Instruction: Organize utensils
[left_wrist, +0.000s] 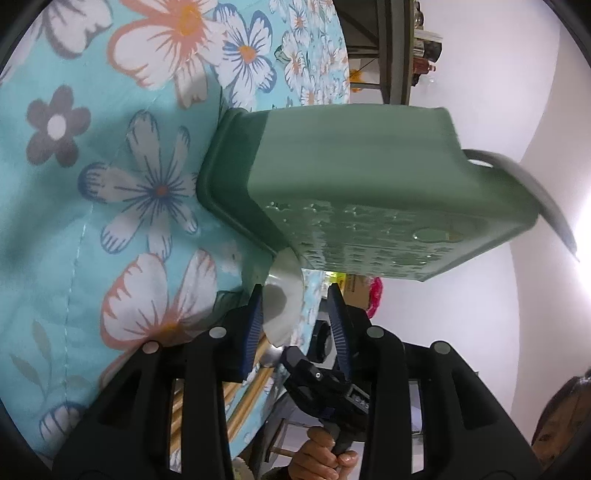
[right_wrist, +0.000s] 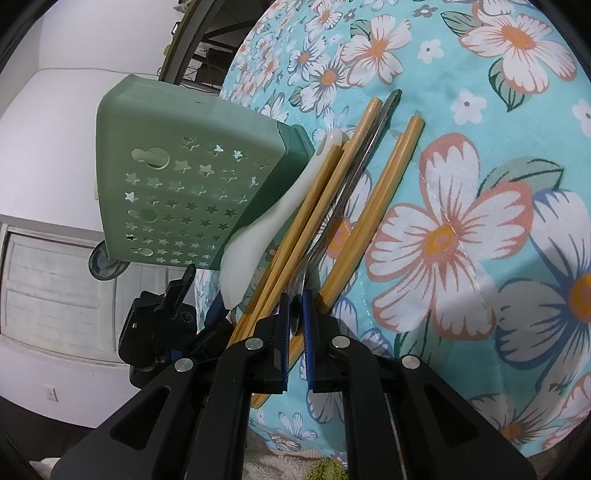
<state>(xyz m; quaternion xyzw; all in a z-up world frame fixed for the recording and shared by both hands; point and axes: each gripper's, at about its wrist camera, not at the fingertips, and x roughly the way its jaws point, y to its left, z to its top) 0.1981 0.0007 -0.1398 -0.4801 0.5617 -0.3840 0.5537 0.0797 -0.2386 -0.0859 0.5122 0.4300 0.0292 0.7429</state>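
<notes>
Now the green utensil holder (right_wrist: 184, 192) stands at the floral tablecloth's (right_wrist: 461, 155) edge, white spoon (right_wrist: 258, 236) and bamboo chopsticks (right_wrist: 317, 206) alongside; right gripper (right_wrist: 294, 317) nearly closed around the metal spoon (right_wrist: 308, 266); left gripper (left_wrist: 297, 317) open, empty.

Floral tablecloth (right_wrist: 461, 155) bears green holder (right_wrist: 177, 177), chopsticks (right_wrist: 373, 206), spoons (right_wrist: 258, 236).

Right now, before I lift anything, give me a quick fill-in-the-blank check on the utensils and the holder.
1. The right gripper has its jaws shut on the bowl of the metal ____.
2. The green plastic utensil holder has cutouts shaped like ____.
3. The white plastic rice paddle lies between the holder and the bamboo ____.
4. The left gripper is ____.

Missing: spoon; stars; chopsticks; open
</notes>
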